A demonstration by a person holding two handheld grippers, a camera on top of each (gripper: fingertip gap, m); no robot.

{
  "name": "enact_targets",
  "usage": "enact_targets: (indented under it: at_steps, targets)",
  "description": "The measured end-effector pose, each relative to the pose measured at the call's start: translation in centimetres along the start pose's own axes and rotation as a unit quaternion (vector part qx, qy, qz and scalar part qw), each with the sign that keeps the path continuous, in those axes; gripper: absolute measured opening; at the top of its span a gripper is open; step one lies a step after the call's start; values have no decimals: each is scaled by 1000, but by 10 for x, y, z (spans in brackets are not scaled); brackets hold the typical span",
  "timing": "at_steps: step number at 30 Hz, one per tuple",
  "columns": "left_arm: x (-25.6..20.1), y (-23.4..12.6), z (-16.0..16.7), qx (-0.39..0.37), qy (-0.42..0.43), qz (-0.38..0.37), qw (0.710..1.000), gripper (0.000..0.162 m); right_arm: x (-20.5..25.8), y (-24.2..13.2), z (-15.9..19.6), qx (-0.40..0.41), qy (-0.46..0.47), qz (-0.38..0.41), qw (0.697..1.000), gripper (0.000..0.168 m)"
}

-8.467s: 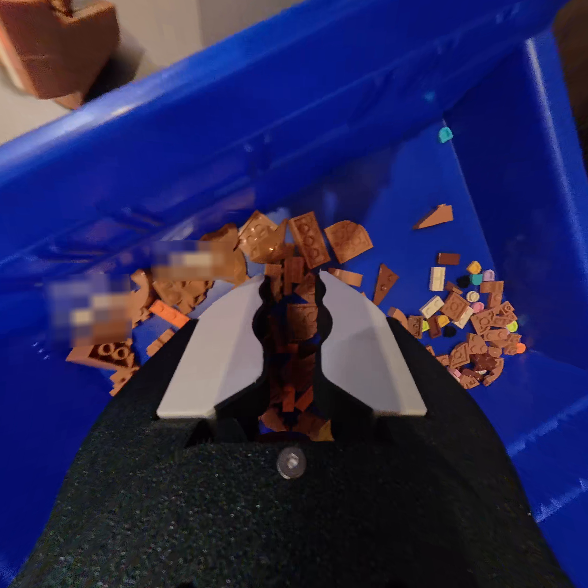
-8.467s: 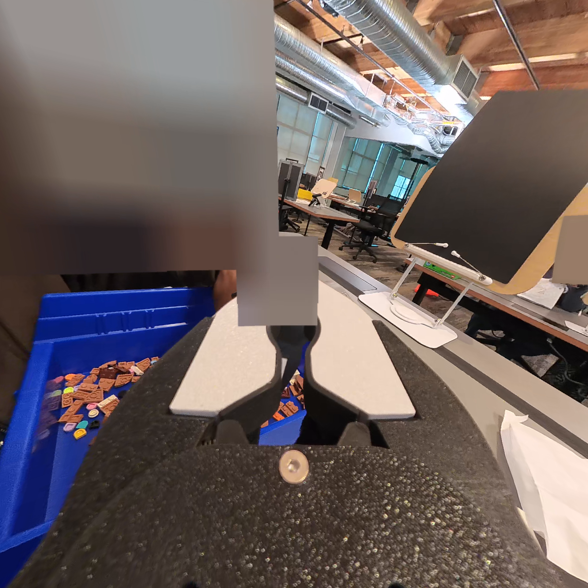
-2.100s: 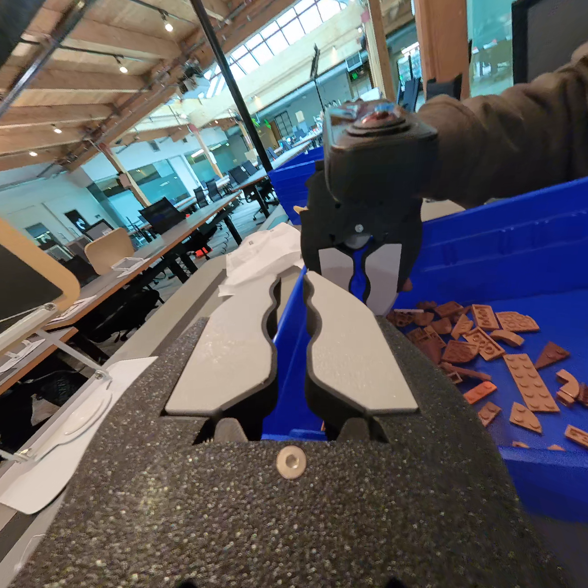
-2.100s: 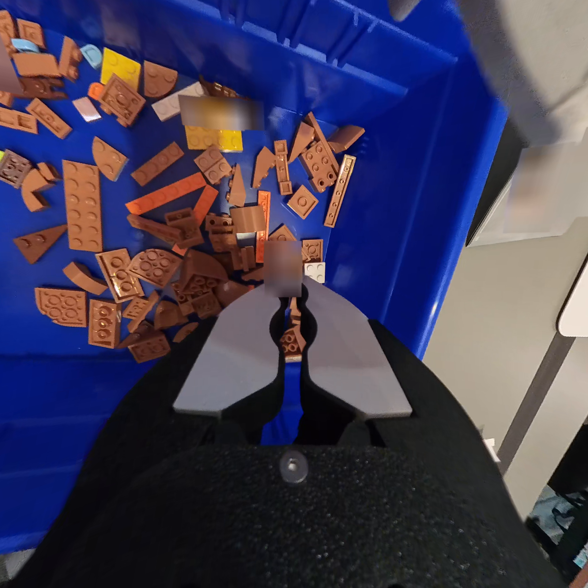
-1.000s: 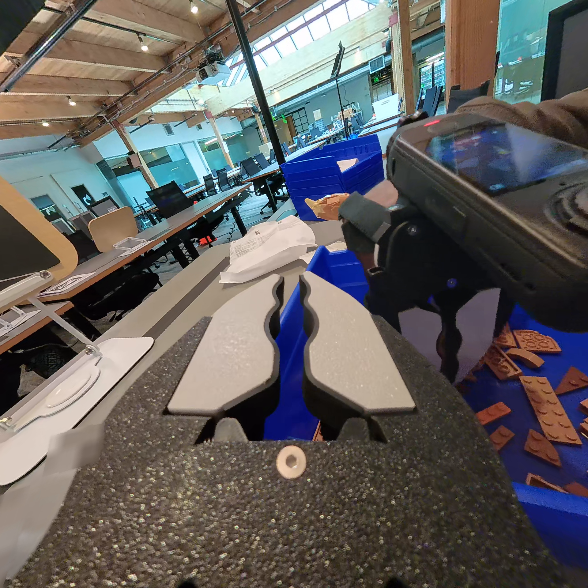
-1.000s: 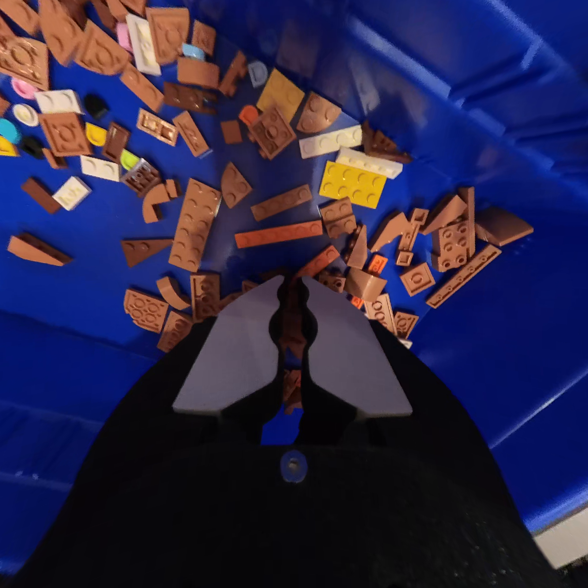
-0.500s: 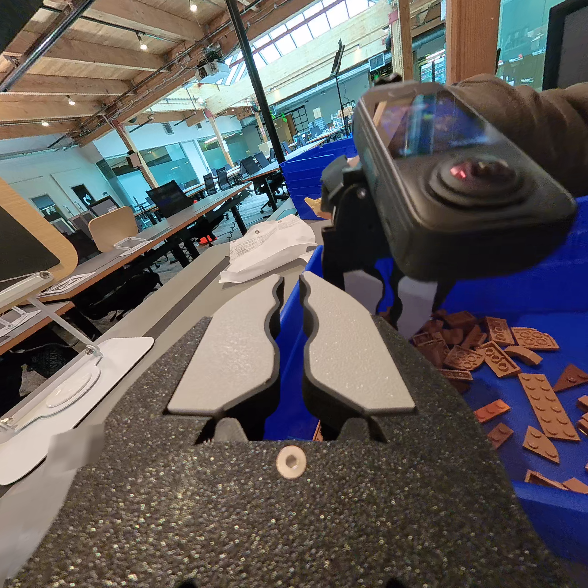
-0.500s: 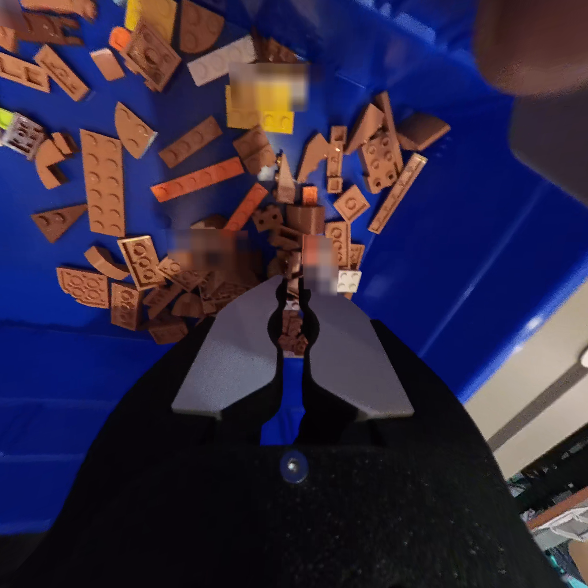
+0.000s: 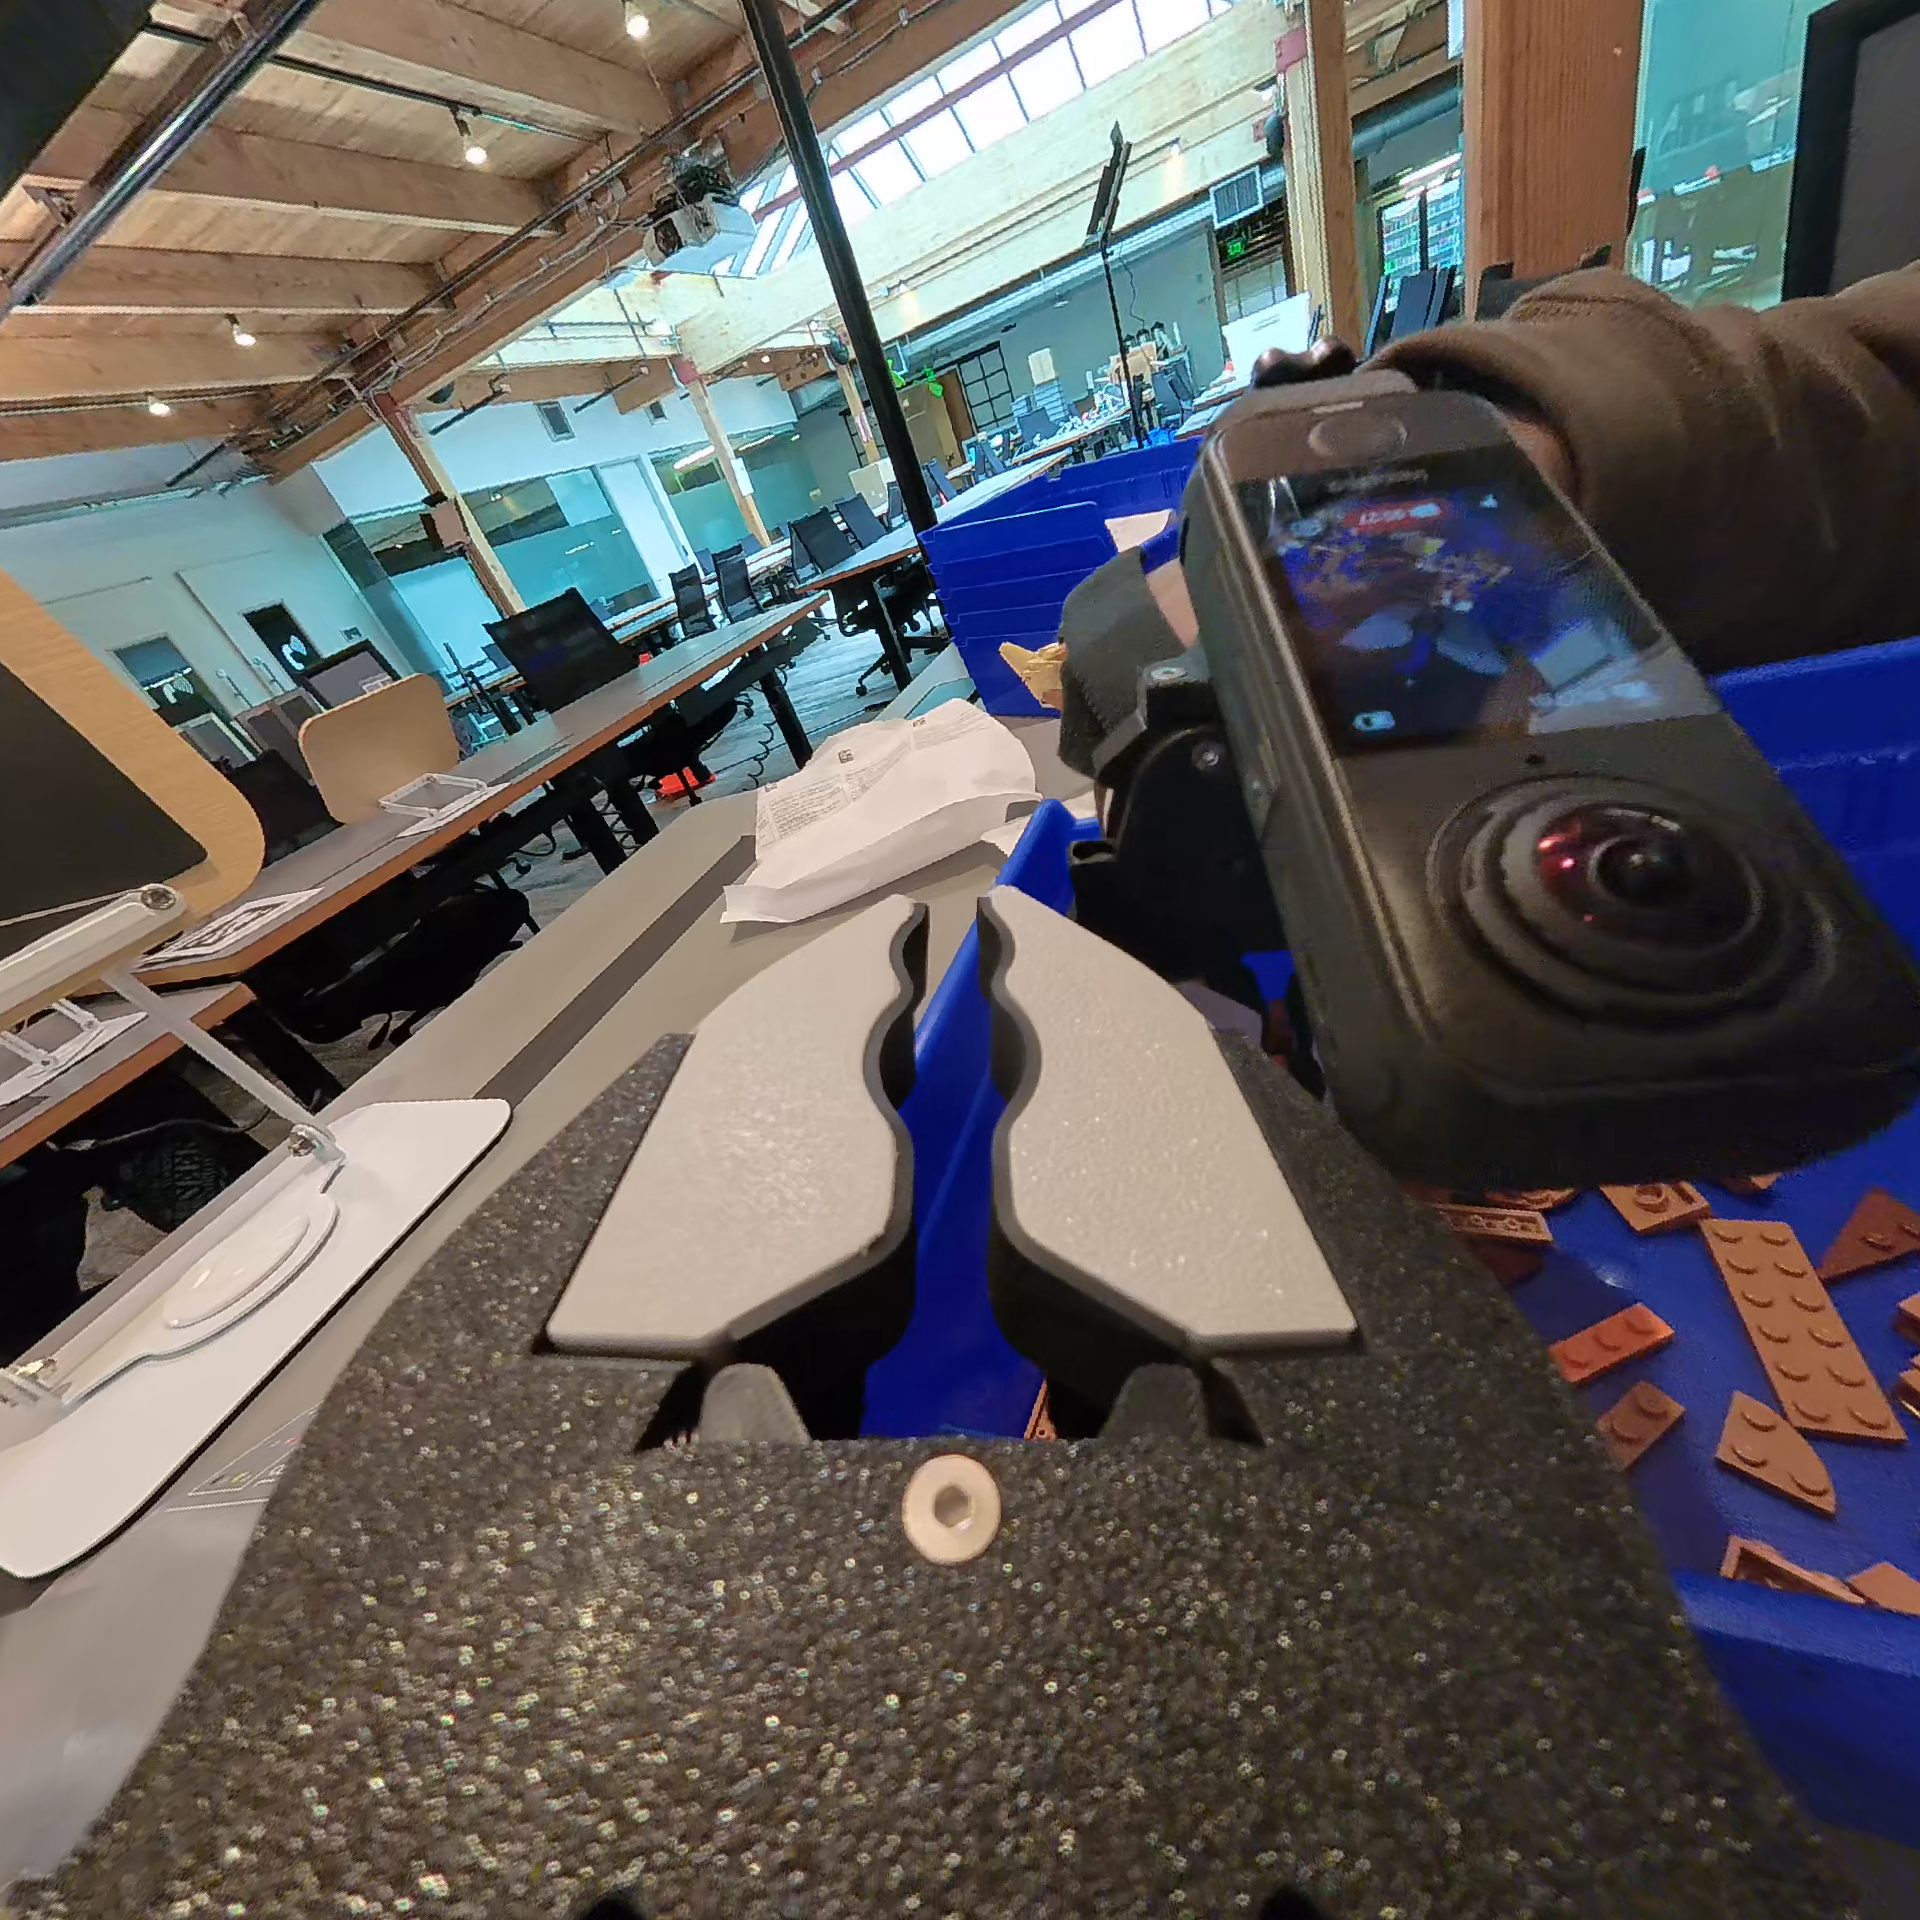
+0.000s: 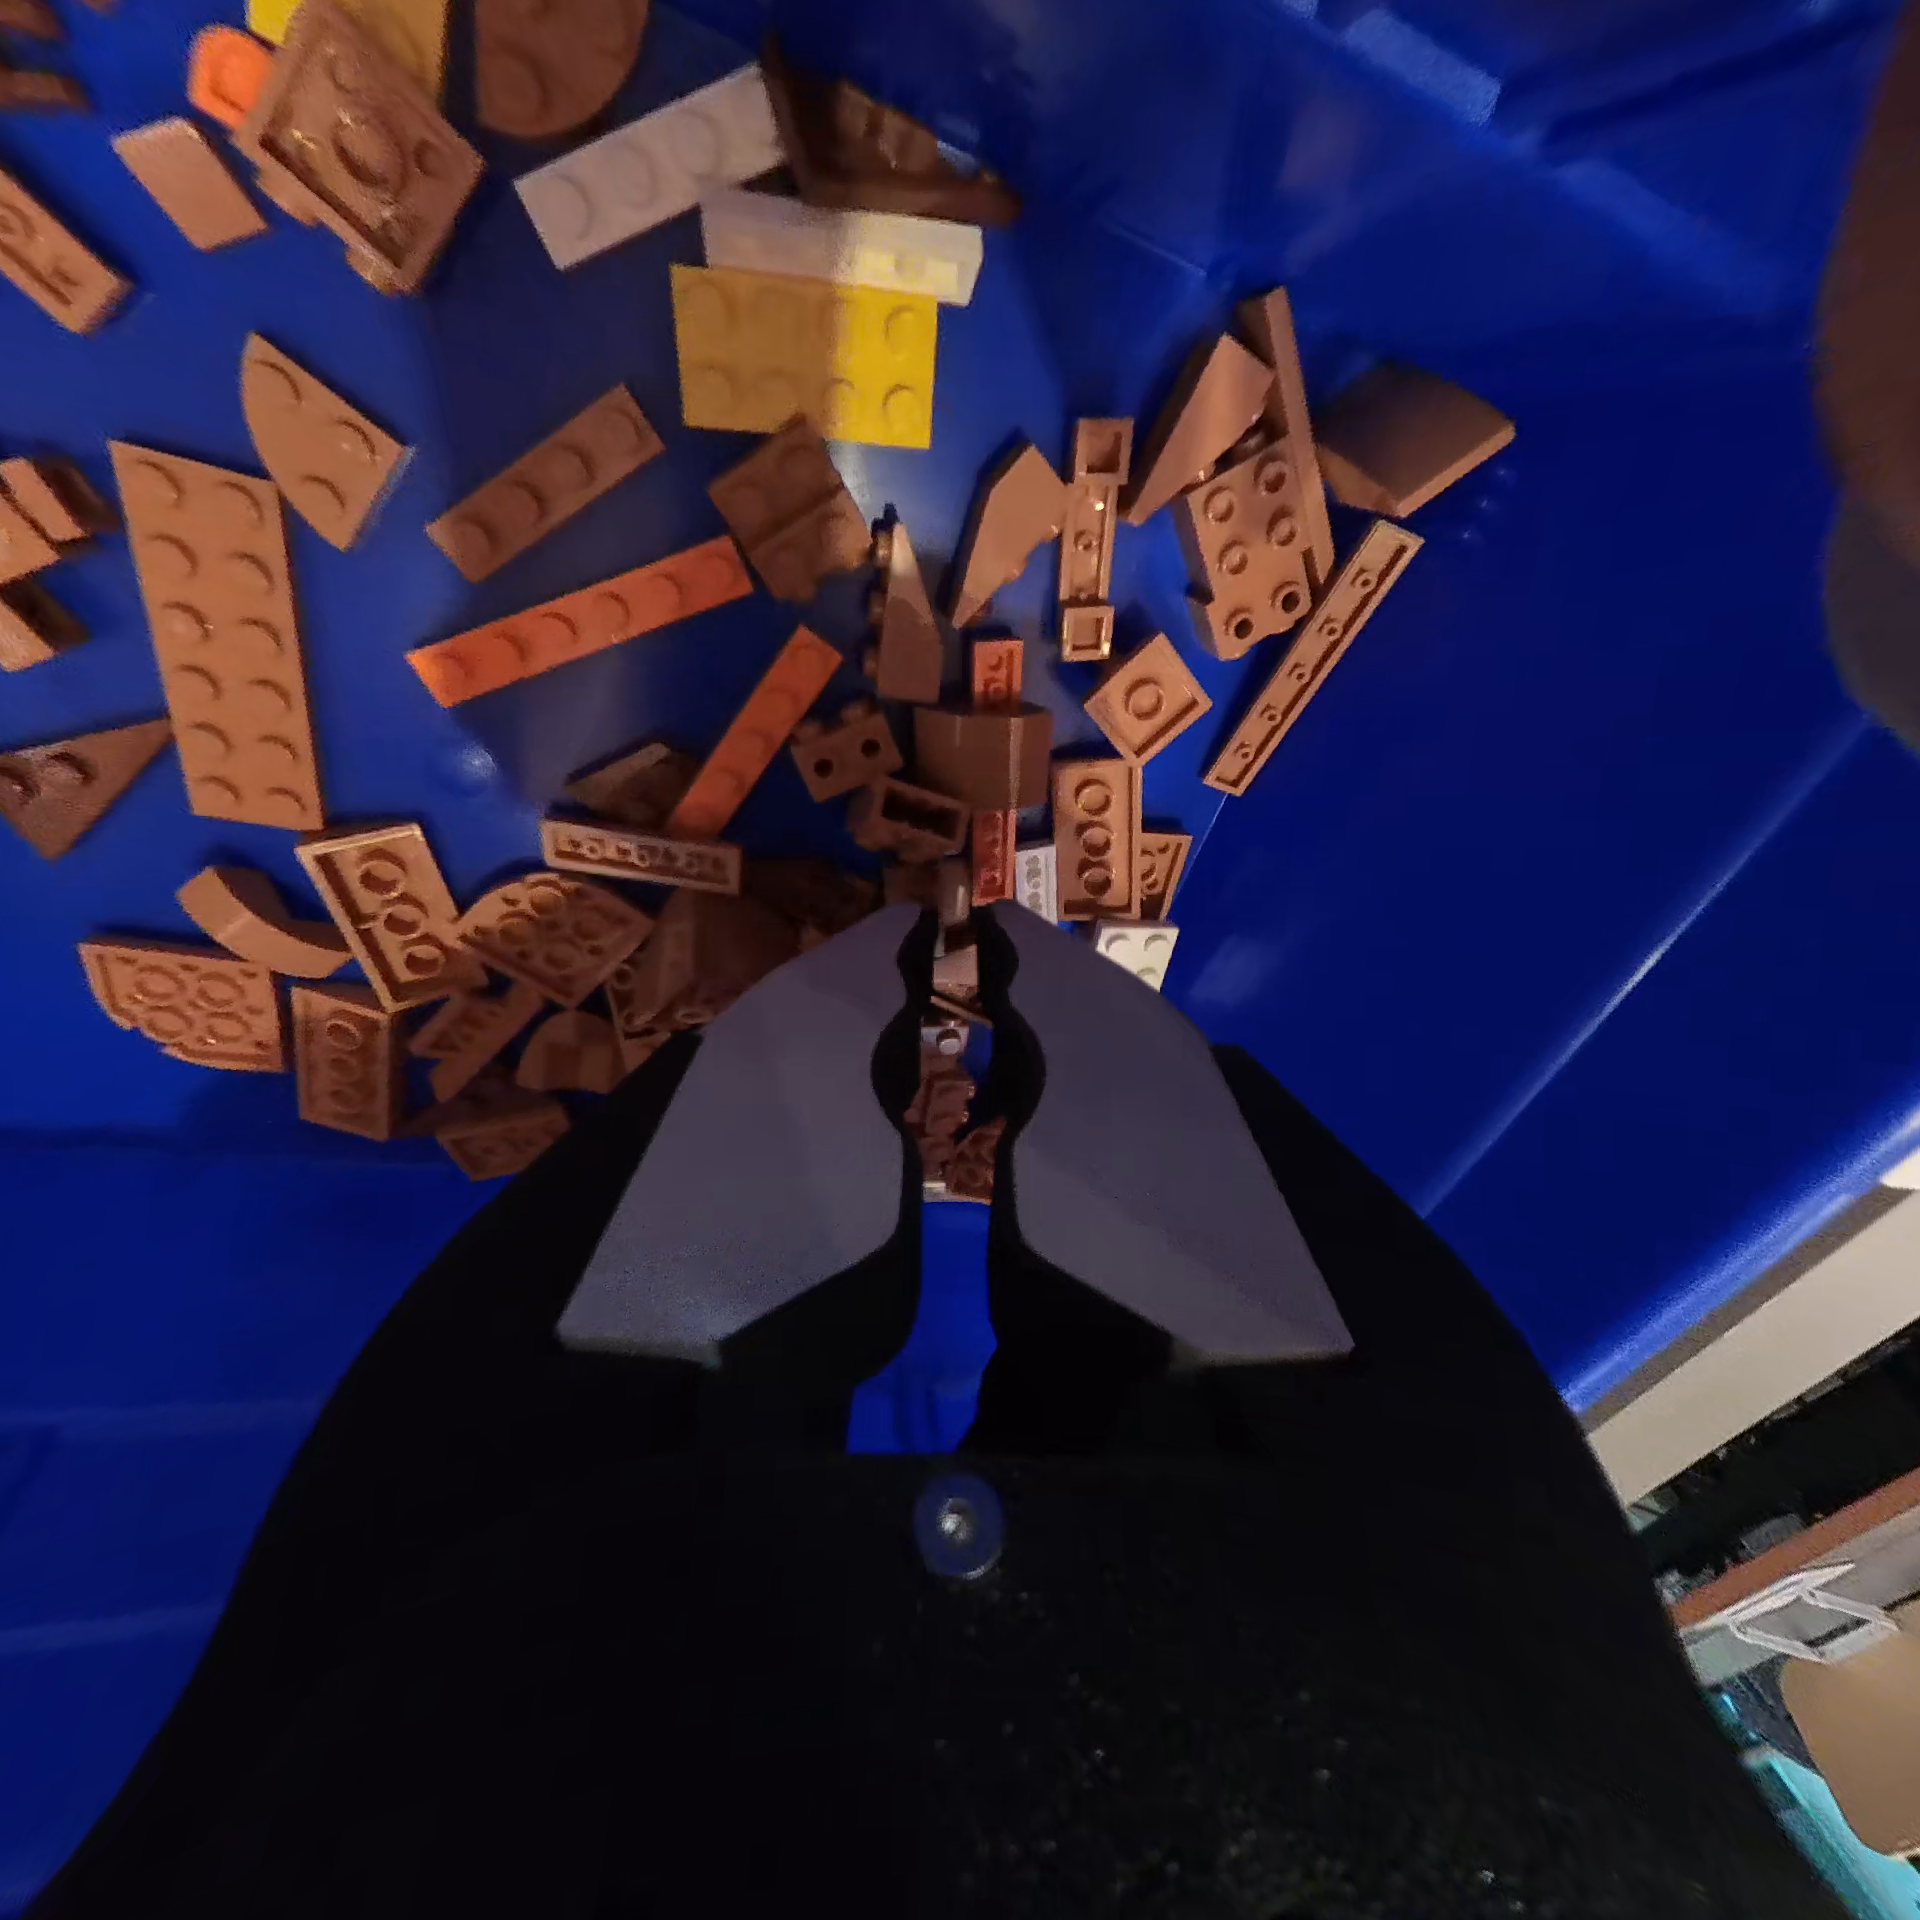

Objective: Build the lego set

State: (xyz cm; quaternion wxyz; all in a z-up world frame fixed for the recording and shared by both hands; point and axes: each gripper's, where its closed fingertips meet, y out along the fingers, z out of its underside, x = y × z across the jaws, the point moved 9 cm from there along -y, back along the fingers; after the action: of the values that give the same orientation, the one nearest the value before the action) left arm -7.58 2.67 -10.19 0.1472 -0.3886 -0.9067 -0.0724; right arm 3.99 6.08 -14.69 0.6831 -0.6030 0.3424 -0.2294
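My left gripper [image 9: 951,920] is shut and empty, held still over the left rim of the blue bin [image 9: 1039,862]. My right gripper [image 10: 954,914] is shut, its tips down in a heap of brown lego pieces [image 10: 935,769] on the bin floor. A small brown piece shows at the tips; I cannot tell if it is pinched. A yellow plate [image 10: 800,353] and a white plate [image 10: 644,166] lie farther in. In the left wrist view the right gripper's black camera body [image 9: 1558,831] fills the right side, held by a hand in a dark sleeve [image 9: 1714,436].
The bin's right wall [image 10: 1507,935] rises close beside my right gripper. Loose brown plates [image 9: 1797,1340] lie on the bin floor. White paper sheets [image 9: 883,800] lie on the grey table [image 9: 582,997] behind the bin. A white stand base [image 9: 239,1278] is at left. More blue bins [image 9: 1018,561] are stacked at the back. Some 15 cm of space lies between my two pairs of fingers. It is some 8 cm from my right tips to the yellow plate [image 10: 800,353].
My right gripper has moved across the bin toward its right wall, staying shut. Its camera body has swung and tilted in the left wrist view. My left gripper has not moved.
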Motion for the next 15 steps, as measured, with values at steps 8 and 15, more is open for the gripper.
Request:
enact_targets:
  at_steps: [8, 15]
  targets:
    - [0, 0, 0, -4, 0, -2, 1000, 9, 0, 0, 2, -5, -5, -24, 1000, 3]
    - [1, -1, 1, -8, -4, -6, 1000, 9, -1, -12, 15, -21, 21, -14, 999, 3]
